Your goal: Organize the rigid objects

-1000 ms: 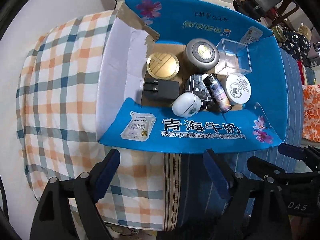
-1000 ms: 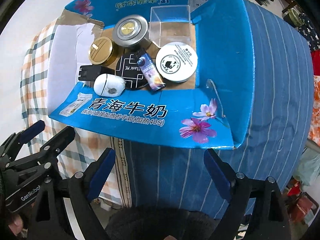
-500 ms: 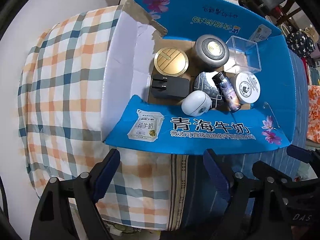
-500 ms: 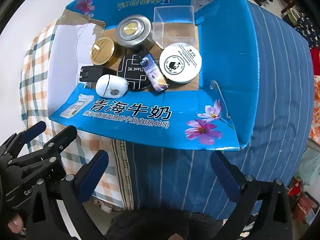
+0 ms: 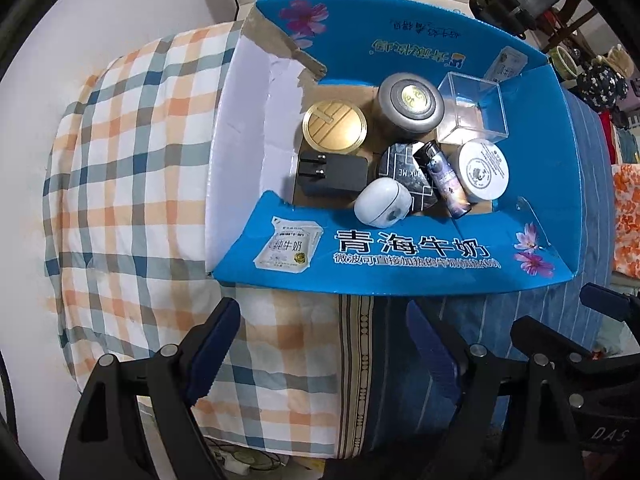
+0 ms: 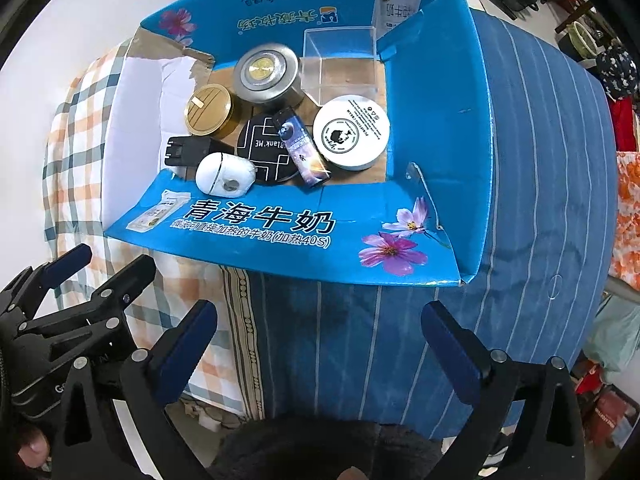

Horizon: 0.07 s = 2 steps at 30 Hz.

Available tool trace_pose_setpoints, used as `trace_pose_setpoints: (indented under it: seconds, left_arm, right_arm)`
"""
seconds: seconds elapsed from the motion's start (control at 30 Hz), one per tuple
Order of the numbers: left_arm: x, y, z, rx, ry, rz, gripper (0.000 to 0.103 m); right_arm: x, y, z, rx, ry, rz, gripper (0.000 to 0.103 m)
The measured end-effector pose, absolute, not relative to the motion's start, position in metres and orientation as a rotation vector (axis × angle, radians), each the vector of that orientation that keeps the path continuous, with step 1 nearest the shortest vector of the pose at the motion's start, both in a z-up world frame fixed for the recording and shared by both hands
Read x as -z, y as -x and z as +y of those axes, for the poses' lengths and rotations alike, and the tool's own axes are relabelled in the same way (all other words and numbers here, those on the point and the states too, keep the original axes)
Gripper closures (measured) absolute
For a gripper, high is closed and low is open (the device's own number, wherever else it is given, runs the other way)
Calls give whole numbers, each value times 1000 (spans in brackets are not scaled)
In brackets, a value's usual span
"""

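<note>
While both grippers, left (image 5: 324,344) and right (image 6: 320,340), gape wide and empty, the blue box (image 6: 280,232) sits at twelve o'clock.

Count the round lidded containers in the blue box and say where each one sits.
3. Gold tin at the left, grey tin behind centre, white jar at the right. The flat black disc is not counted; nothing seems hidden.

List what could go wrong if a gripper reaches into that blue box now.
1. The small patterned bottle lies tilted across the black round compact and against the white round tin; lifting either neighbour would likely tip or roll it.
2. The white earbud case sits tight behind the raised front flap, so a low approach may snag the cardboard.
</note>
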<state>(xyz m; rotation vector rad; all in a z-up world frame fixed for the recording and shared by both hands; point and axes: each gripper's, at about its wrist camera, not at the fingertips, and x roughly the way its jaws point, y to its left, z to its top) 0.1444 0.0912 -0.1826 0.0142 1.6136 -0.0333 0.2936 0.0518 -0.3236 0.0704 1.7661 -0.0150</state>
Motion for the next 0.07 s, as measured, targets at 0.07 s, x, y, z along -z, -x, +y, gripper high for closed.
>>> trace_pose_setpoints:
  seconds: [0.07]
  left_arm:
    - [181, -145, 91, 30, -21, 1603, 18]
  right_arm:
    - [323, -294, 51, 19, -72, 1765, 0]
